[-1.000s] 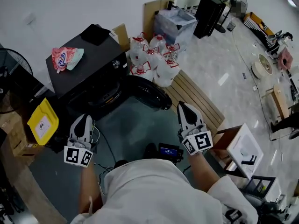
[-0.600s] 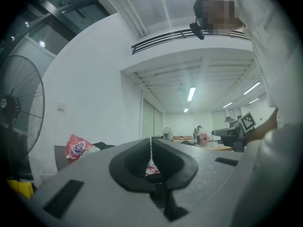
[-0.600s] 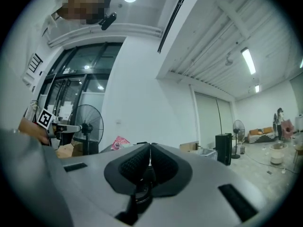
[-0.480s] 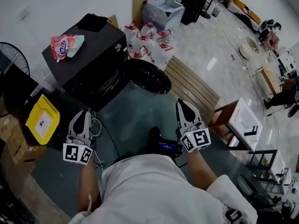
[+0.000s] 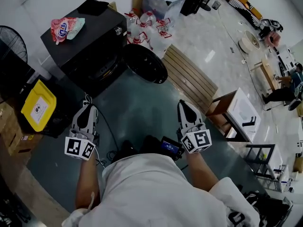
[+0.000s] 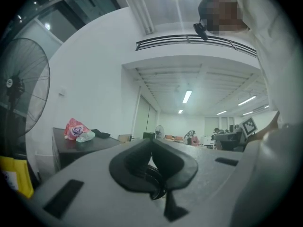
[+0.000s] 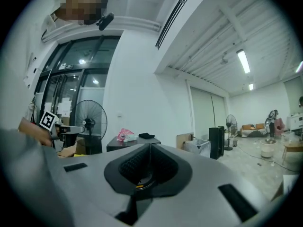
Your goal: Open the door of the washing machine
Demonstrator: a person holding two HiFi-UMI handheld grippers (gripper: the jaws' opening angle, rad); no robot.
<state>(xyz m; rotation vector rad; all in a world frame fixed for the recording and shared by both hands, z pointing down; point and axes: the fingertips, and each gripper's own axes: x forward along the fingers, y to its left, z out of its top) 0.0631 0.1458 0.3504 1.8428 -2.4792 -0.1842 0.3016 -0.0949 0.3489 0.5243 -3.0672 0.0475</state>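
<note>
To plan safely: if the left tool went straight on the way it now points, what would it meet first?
The left tool would probably meet the washing machine, at its front face; the way between looks free, though depth is unclear.

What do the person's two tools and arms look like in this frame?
The left tool and right tool match: white-and-black shells tapering to a point, with dark textured pads inside. Each carries a cube of black-and-white square markers, left and right. The person wears a white short-sleeved shirt.
</note>
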